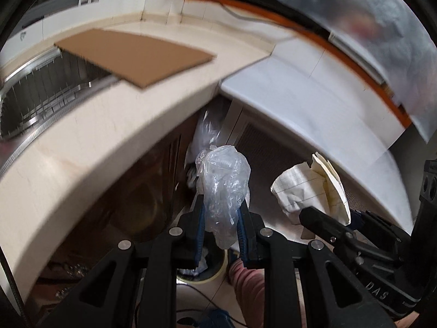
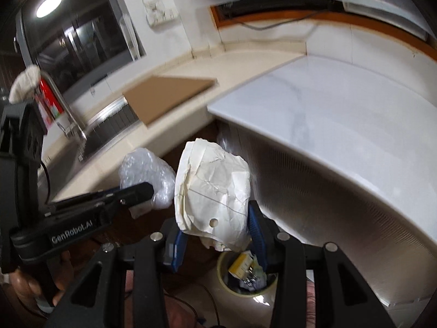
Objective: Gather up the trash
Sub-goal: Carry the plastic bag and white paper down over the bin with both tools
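Holding crumpled paper in my right claw and a clear plastic bag clamped in my left claw, I note the trash bin sits directly below the right claw, nearer it.

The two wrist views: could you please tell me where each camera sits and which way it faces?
Left wrist view: on the left gripper, looking down along its fingers at the plastic bag it clamps; the right gripper enters from the right.
Right wrist view: on the right gripper, looking down at the clamped paper over the bin; a hand shows.
Shared: both grippers, bag, paper, cardboard, counter.
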Demonstrator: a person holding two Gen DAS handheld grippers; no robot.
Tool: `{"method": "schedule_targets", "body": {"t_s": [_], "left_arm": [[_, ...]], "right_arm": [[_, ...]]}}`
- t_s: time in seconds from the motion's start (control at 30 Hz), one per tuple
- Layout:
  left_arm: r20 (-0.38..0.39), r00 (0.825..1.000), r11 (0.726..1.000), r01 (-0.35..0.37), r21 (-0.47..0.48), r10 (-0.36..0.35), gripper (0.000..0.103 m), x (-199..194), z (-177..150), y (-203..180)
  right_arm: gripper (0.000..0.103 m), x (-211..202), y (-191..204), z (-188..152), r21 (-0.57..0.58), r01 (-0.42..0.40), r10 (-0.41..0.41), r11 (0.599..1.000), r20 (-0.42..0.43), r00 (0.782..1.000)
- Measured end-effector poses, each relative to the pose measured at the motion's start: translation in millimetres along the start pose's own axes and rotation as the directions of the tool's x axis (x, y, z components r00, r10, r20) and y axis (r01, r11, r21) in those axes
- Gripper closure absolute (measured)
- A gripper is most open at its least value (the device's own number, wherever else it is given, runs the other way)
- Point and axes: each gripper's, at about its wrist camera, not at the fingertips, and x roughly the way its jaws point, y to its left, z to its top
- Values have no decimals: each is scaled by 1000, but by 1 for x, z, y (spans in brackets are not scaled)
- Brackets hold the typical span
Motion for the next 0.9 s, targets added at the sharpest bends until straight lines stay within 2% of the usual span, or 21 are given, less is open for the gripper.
{"method": "schedule_targets", "body": {"t_s": [0.3, 0.67, 0.9], "left_arm": [[-121, 991, 999, -55, 3, 55, 84, 64, -30, 15], [-232, 965, 992, -125, 20, 126, 84, 137, -50, 27], [-296, 947, 992, -129, 9, 126, 84, 179, -63, 38]], "right_arm": [[62, 57, -20, -40, 11, 41, -40, 999, -118, 992], [61, 116, -53, -77, 79, 54, -33, 995, -243, 969], [61, 153, -65, -92, 113, 52, -14, 992, -313, 950]]}}
